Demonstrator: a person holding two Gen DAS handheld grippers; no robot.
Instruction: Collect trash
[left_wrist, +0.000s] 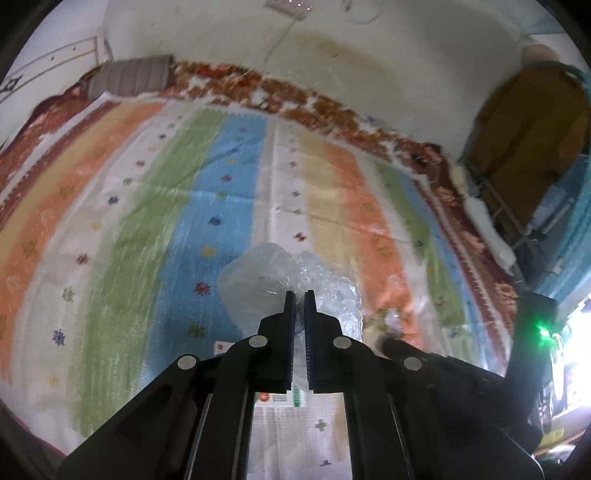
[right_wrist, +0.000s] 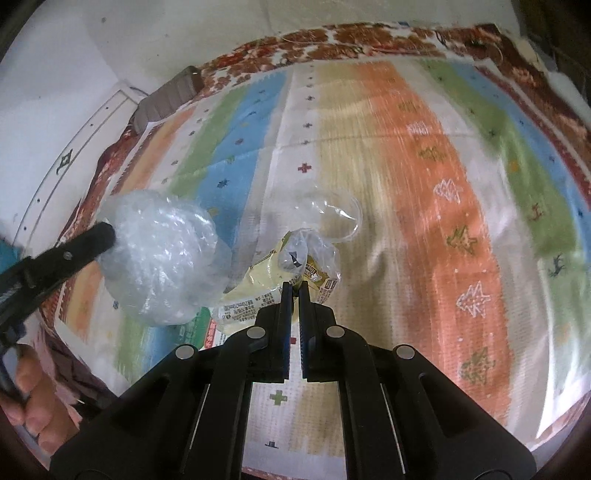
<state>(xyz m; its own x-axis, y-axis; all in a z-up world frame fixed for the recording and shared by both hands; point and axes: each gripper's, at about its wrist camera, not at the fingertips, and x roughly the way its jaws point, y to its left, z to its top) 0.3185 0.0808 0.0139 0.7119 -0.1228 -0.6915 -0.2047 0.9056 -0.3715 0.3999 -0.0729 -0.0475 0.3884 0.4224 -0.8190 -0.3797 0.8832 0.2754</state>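
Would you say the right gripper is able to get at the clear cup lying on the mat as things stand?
Probably not yet. The right gripper is shut on a yellow wrapper, so its jaws are occupied. The clear cup lies just beyond the wrapper with nothing covering it; the way looks free once the wrapper is dropped.

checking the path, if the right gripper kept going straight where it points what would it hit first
The right gripper is already shut on the yellow wrapper; straight ahead, probably the clear plastic lid, though depth is unclear.
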